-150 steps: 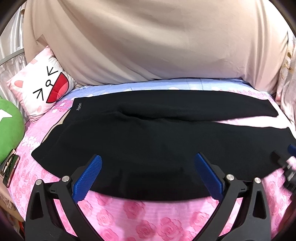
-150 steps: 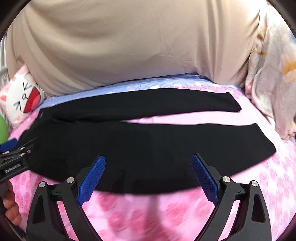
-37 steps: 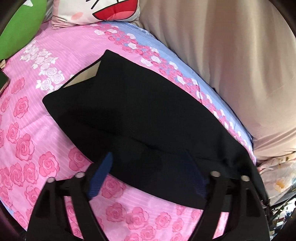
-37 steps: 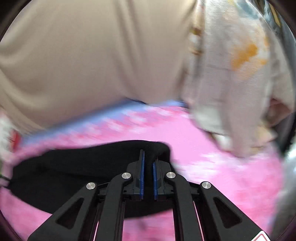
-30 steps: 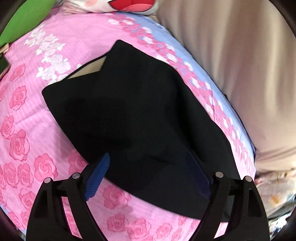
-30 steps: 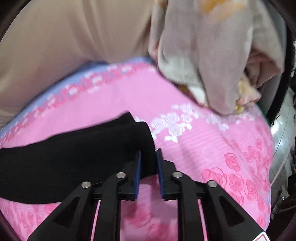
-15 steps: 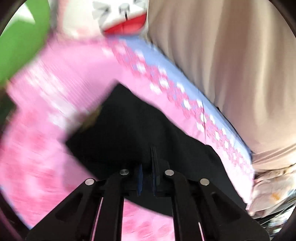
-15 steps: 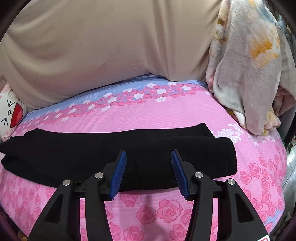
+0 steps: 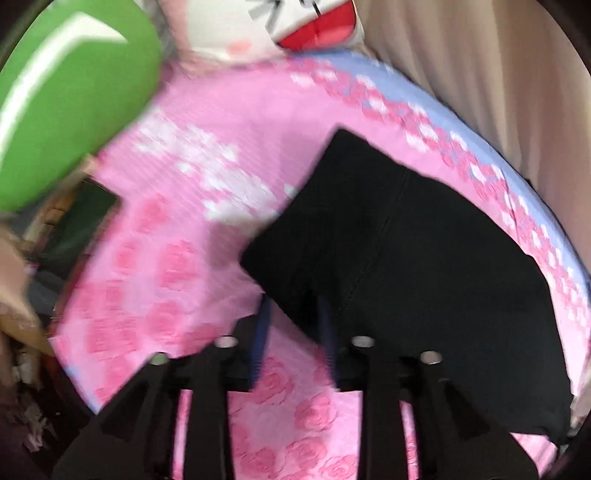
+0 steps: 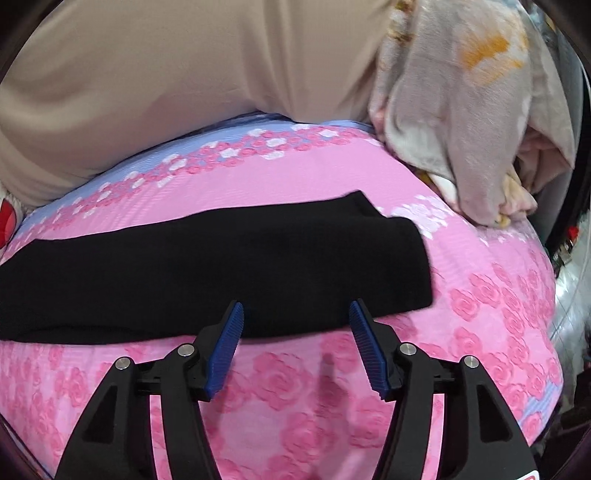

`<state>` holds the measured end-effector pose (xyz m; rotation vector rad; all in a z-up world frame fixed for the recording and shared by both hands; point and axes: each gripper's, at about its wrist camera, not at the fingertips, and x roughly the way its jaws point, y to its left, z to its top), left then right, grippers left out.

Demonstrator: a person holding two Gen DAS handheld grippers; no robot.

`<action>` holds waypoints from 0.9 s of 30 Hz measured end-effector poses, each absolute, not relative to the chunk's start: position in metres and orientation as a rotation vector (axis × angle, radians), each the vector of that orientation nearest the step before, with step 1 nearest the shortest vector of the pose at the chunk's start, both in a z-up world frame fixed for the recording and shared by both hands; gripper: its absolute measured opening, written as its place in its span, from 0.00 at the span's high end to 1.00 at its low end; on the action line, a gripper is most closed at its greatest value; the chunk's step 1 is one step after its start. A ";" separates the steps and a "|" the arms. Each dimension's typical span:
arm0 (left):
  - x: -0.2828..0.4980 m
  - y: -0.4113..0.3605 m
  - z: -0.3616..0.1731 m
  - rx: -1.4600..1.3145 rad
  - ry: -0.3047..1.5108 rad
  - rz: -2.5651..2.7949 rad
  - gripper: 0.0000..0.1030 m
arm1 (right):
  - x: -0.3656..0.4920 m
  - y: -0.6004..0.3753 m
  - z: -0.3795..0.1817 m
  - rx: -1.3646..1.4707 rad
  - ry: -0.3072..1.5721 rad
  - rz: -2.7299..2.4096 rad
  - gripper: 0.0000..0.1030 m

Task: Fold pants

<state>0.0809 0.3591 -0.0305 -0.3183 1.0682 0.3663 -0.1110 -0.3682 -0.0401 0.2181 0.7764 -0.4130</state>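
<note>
The black pants (image 9: pixel 424 258) lie folded lengthwise, one leg on the other, on the pink rose bedsheet (image 9: pixel 192 258). In the blurred left wrist view the waist end points up and left. My left gripper (image 9: pixel 293 317) is partly open, its blue pads on either side of the near waist corner, not clamped. In the right wrist view the stacked leg ends (image 10: pixel 388 254) lie in a long black band (image 10: pixel 184 277). My right gripper (image 10: pixel 295 317) is open and empty at the band's near edge.
A green cushion (image 9: pixel 62 92) and a white cat-face pillow (image 9: pixel 280 26) sit at the head of the bed. A dark flat object (image 9: pixel 81 225) lies by the left edge. A beige curtain (image 10: pixel 184 81) hangs behind. A crumpled floral blanket (image 10: pixel 472 103) lies at the right.
My left gripper was shut on the waist half a second ago and has now opened part way, and its view swung left. My right gripper opened a second ago and stays open, slightly nearer the cloth.
</note>
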 end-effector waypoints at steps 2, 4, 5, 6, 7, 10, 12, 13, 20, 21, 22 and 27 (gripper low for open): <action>0.067 0.347 -0.007 -0.254 0.981 0.403 0.56 | -0.120 -0.381 -0.044 0.275 0.783 -0.411 0.43; 0.056 0.331 0.011 -0.218 0.916 0.388 0.49 | -0.127 -0.393 -0.050 0.363 0.776 -0.368 0.43; 0.051 0.320 0.017 -0.214 0.894 0.362 0.46 | -0.128 -0.396 -0.052 0.389 0.775 -0.355 0.43; 0.048 0.307 0.020 -0.214 0.883 0.330 0.45 | -0.128 -0.401 -0.055 0.421 0.770 -0.348 0.43; 0.045 0.297 0.021 -0.213 0.879 0.300 0.41 | -0.128 -0.404 -0.056 0.433 0.766 -0.353 0.43; 0.048 0.258 0.017 -0.203 0.881 0.205 0.35 | -0.129 -0.426 -0.055 0.452 0.745 -0.445 0.39; 0.052 0.232 0.008 -0.174 0.897 0.147 0.32 | -0.127 -0.445 -0.051 0.455 0.723 -0.500 0.33; 0.052 0.224 0.003 -0.171 0.900 0.140 0.32 | -0.124 -0.453 -0.051 0.450 0.726 -0.494 0.33; 0.065 0.186 -0.019 -0.201 0.946 0.103 0.32 | -0.080 -0.447 0.016 0.344 0.676 -0.225 0.93; 0.067 0.183 -0.020 -0.190 0.948 0.105 0.32 | -0.082 -0.441 0.037 0.297 0.623 -0.213 0.93; 0.068 0.179 -0.022 -0.181 0.952 0.104 0.31 | -0.083 -0.438 0.052 0.255 0.590 -0.211 0.93; 0.073 0.177 -0.041 -0.158 0.976 0.136 0.31 | -0.054 -0.487 -0.035 0.258 0.865 -0.340 0.93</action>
